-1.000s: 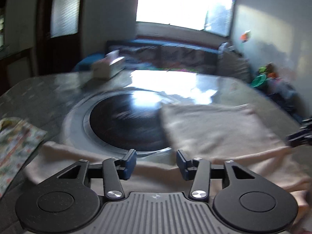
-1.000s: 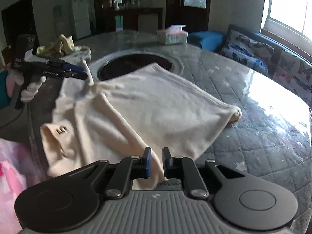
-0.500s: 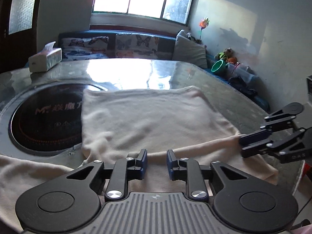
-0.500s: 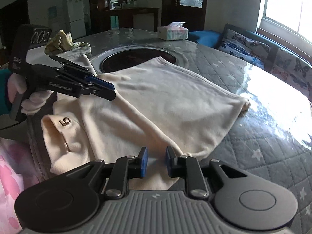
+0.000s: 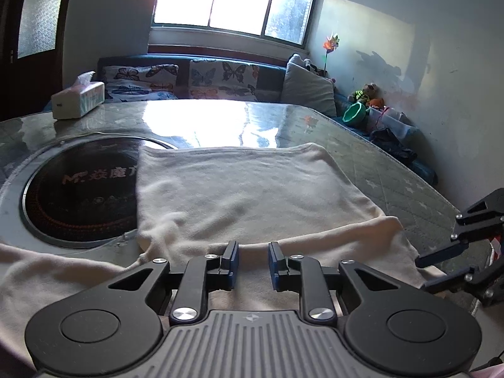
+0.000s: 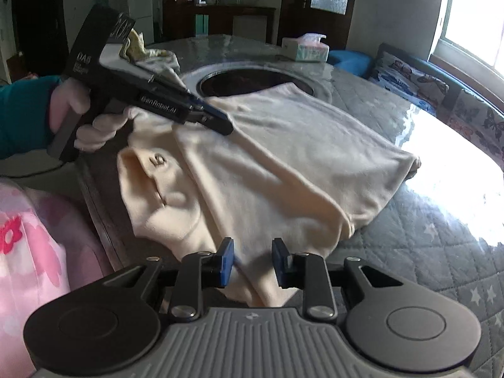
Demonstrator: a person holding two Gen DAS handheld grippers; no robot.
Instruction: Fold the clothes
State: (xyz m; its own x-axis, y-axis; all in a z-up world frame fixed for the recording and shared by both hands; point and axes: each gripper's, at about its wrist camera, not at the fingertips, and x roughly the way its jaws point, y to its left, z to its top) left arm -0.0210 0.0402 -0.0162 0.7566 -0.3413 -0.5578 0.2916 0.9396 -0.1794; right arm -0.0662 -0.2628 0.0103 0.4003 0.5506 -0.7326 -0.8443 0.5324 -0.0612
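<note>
A cream garment (image 5: 252,195) lies spread on the table, its near part folded over on itself. A small "5" mark (image 6: 156,161) shows on the bunched near corner. My left gripper (image 5: 252,266) hovers low over the near fold, jaws a narrow gap apart, cloth showing beneath them and no pad pressing. A white-gloved hand holds it in the right wrist view, left gripper (image 6: 225,126) tips over the cloth. My right gripper (image 6: 253,264) has its jaws opening; the garment's near edge (image 6: 261,286) lies loose between them. In the left wrist view the right gripper (image 5: 422,274) sits at the cloth's right corner.
A round dark hob (image 5: 82,195) is set in the table, partly under the garment. A tissue box (image 5: 77,99) stands at the far side, a crumpled patterned cloth (image 6: 148,52) farther left. The quilted tabletop (image 6: 441,245) runs right; a sofa (image 5: 220,78) lies beyond.
The left gripper's jaws narrowed and it swung right, over the garment's near fold. The right gripper's jaws, shut on the cloth edge before, have spread apart and released it.
</note>
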